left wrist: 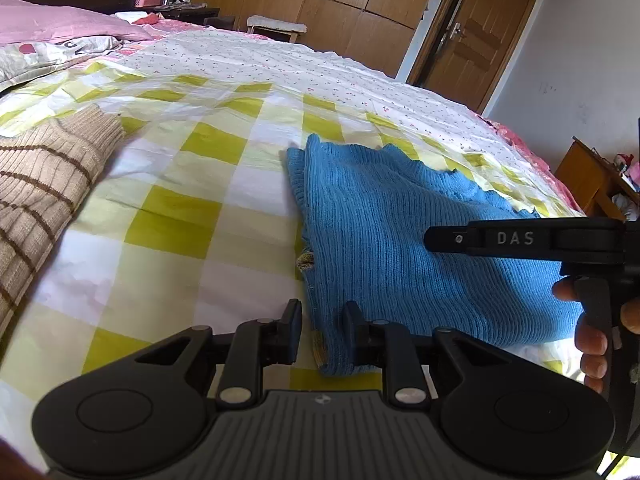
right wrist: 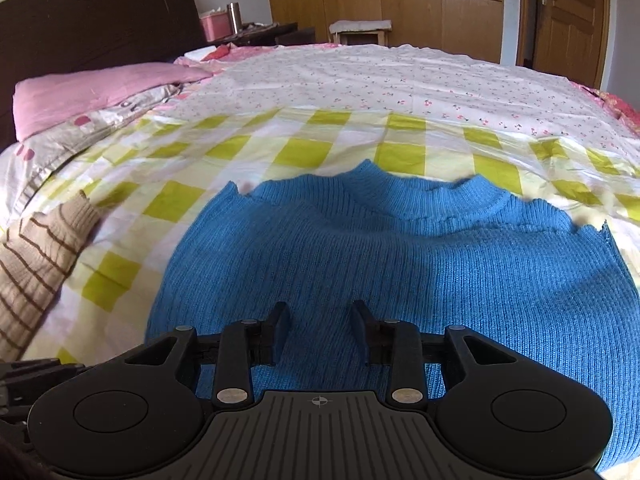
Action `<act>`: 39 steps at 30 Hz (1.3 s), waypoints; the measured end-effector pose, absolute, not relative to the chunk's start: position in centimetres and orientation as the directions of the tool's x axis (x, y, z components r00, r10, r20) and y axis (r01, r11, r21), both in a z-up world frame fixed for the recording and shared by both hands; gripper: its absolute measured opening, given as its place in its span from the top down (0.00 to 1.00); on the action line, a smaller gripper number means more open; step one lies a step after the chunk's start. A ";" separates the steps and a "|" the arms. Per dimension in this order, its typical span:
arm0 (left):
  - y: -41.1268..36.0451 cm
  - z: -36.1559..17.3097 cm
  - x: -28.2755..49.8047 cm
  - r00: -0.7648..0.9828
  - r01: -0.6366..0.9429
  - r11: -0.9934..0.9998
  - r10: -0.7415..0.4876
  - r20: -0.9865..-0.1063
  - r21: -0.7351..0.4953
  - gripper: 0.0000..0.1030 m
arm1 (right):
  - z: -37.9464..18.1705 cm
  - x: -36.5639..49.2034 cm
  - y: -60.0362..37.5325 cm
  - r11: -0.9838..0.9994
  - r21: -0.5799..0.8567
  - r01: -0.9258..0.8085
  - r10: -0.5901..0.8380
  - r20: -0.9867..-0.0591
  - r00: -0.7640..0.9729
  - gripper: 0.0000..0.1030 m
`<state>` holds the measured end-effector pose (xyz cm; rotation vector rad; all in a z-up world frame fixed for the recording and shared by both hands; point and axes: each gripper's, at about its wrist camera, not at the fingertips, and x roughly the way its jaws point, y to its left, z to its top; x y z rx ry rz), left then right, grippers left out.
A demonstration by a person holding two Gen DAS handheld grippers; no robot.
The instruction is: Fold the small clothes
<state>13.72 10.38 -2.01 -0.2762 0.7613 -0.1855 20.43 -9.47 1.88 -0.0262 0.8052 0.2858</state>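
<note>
A blue ribbed knit sweater (left wrist: 392,232) lies flat on the yellow-checked bed sheet (left wrist: 168,216). My left gripper (left wrist: 322,330) is open, its fingers straddling the sweater's near left edge. My right gripper (right wrist: 320,332) is open and hovers over the sweater's lower middle (right wrist: 400,264), with the collar facing away. The right gripper's side and the hand holding it show at the right of the left wrist view (left wrist: 520,240).
A beige sweater with brown stripes (left wrist: 44,184) lies to the left; it also shows in the right wrist view (right wrist: 36,260). Pink pillows (right wrist: 88,92) sit at the bed head. A floral sheet (right wrist: 380,84) covers the far bed. Wardrobe and door stand behind.
</note>
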 end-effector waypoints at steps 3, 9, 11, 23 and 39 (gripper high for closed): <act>10.3 -1.7 13.6 0.726 0.067 0.950 -0.255 -0.638 -0.304 0.73 | 2.8 19.7 -10.8 0.965 0.099 -0.242 0.243 -0.681 0.691 0.67; 9.3 -2.3 13.5 0.714 0.084 0.959 -0.248 -0.655 -0.272 0.73 | 1.6 19.7 -13.1 0.976 0.073 -0.203 0.191 -0.730 0.656 0.64; 9.1 -2.1 13.4 0.722 0.087 0.961 -0.241 -0.649 -0.261 0.73 | 1.9 19.0 -13.8 0.977 0.097 -0.192 0.203 -0.710 0.674 0.64; 9.0 -2.2 13.4 0.725 0.082 0.961 -0.240 -0.646 -0.265 0.72 | 1.9 18.2 -16.7 0.981 0.114 -0.154 0.189 -0.714 0.674 0.63; 9.8 -1.9 13.1 0.717 0.084 0.942 -0.284 -0.637 -0.325 0.72 | 3.9 18.4 -15.1 0.983 0.102 -0.155 0.182 -0.702 0.689 0.63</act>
